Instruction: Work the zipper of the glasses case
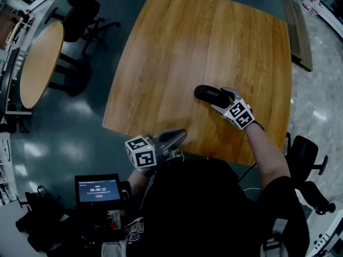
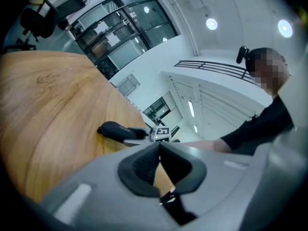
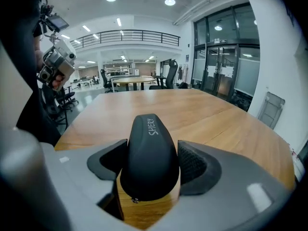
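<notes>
A black glasses case [image 1: 210, 95] lies on the square wooden table [image 1: 177, 47], toward its near right side. My right gripper [image 1: 218, 99] comes in from the right and straddles the case's near end. In the right gripper view the case [image 3: 149, 153] fills the gap between the jaws, with both pads [image 3: 195, 165] against its sides, and a small metal zipper pull [image 3: 136, 200] shows at its near end. My left gripper [image 1: 178, 136] hovers at the table's near edge, apart from the case, shut and empty, its fingertips [image 2: 159, 147] meeting. The left gripper view shows the case [image 2: 115, 129] farther along the table.
A round wooden table [image 1: 40, 63] and a black office chair [image 1: 80, 15] stand to the left. Another chair [image 1: 305, 154] is at the right, beside my arm. A small screen [image 1: 97, 189] sits at my lower left. A dark bench [image 1: 297, 31] lies beyond the table's far right corner.
</notes>
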### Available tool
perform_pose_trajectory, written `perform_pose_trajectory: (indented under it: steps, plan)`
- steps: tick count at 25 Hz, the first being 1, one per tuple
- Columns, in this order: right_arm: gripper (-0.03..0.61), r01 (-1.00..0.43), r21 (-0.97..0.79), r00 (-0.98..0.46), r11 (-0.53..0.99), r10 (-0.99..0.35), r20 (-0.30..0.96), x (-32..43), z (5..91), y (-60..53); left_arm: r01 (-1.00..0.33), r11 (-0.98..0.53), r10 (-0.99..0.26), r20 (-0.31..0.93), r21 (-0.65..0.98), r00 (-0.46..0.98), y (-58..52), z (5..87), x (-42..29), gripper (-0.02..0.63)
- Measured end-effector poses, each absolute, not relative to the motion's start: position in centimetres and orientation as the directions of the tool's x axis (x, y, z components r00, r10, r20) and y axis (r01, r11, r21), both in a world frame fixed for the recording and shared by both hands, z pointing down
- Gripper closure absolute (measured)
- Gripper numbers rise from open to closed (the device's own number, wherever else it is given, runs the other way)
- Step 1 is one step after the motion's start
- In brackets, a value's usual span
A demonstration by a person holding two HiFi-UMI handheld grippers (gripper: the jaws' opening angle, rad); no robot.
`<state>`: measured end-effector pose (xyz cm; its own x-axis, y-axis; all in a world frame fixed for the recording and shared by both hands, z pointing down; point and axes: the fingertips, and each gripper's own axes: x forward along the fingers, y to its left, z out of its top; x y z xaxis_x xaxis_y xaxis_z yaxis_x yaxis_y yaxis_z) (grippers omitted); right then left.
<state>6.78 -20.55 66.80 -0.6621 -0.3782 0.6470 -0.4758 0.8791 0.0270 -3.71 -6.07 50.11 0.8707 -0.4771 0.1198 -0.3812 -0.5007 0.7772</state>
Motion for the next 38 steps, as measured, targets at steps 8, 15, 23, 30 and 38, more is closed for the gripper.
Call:
perform_pose_trajectory:
  steps: [8, 15, 23, 30, 38]
  plan:
    - [0.249, -0.392, 0.054, -0.642, 0.919, -0.315, 0.699, 7.4, 69.1, -21.5, -0.424, -0.412, -0.541, 0.158, 0.807, 0.826, -4.8, 51.5, -5.6, 0.614]
    - [0.24, -0.368, 0.063, -0.643, 0.928, -0.303, 0.704, 7.2, 69.5, -21.9, -0.419, -0.407, -0.546, 0.151, 0.812, 0.824, -4.4, 51.9, -6.3, 0.613]
    - [0.351, -0.558, 0.089, -0.684, 0.825, -0.519, 0.513, 7.4, 60.5, -20.7, -0.394, -0.469, -0.497, 0.133, 0.79, 0.858, -5.6, 50.5, -7.7, 0.613]
    - [0.574, -0.739, -0.054, -0.656, 0.671, -0.7, 0.282, 5.5, 51.8, -13.9, -0.29, -0.564, -0.401, 0.05, 0.774, 0.915, -5.9, 49.6, -8.2, 0.614]
    - [0.574, -0.789, -0.191, -0.611, 0.584, -0.779, 0.142, 0.2, 45.1, -5.4, -0.237, -0.693, -0.256, 0.075, 0.681, 0.964, -4.2, 48.6, -6.3, 0.614]
